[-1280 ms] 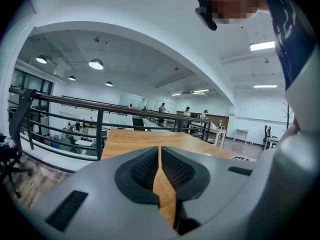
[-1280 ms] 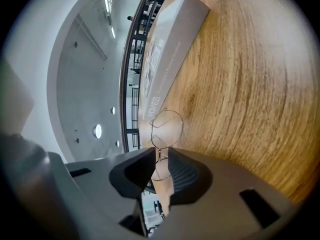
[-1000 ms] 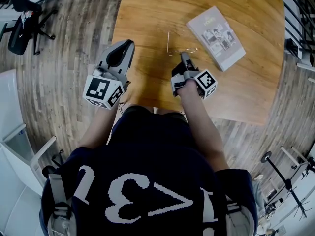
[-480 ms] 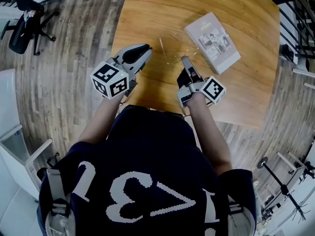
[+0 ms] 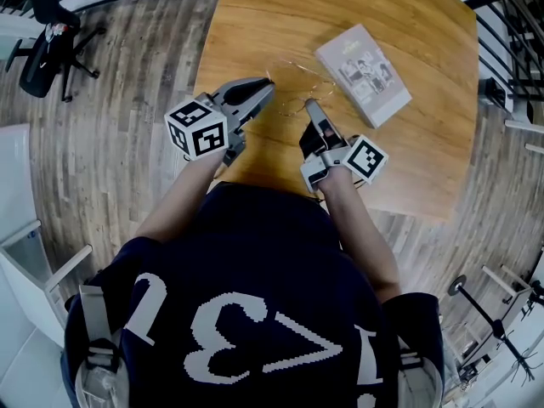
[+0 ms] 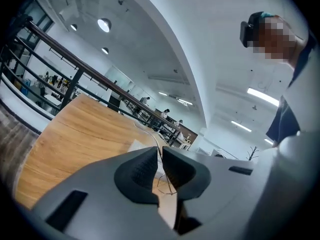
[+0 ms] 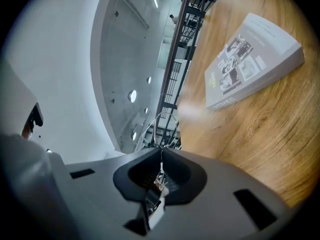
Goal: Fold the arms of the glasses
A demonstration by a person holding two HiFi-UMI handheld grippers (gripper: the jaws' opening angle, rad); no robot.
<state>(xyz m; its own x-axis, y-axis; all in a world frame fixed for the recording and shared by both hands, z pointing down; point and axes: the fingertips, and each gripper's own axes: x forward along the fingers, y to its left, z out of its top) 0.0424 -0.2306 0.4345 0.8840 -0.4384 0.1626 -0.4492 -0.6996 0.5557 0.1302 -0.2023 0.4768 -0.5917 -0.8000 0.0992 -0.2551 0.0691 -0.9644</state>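
The thin wire-framed glasses [image 5: 316, 76] hang just above the wooden table [image 5: 408, 143], between my two grippers. My right gripper [image 5: 309, 103] is shut on them. In the right gripper view a lens rim [image 7: 159, 124] sticks out past the closed tips of the right gripper [image 7: 161, 150]. My left gripper [image 5: 269, 86] has come in from the left. Its jaws are opening, and in the left gripper view one thin arm of the glasses [image 6: 167, 184] runs through the narrow gap of the left gripper [image 6: 160, 150] without the pads pressing on it.
A grey book [image 5: 363, 73] lies on the table to the right of the glasses and also shows in the right gripper view as the book [image 7: 250, 59]. An office chair [image 5: 42, 32] stands on the plank floor at far left. A dark railing [image 5: 510, 49] runs past the table's right side.
The left gripper has swung right and rolled, reaching the glasses. The right gripper has risen a little with the glasses, which now hang off the table.
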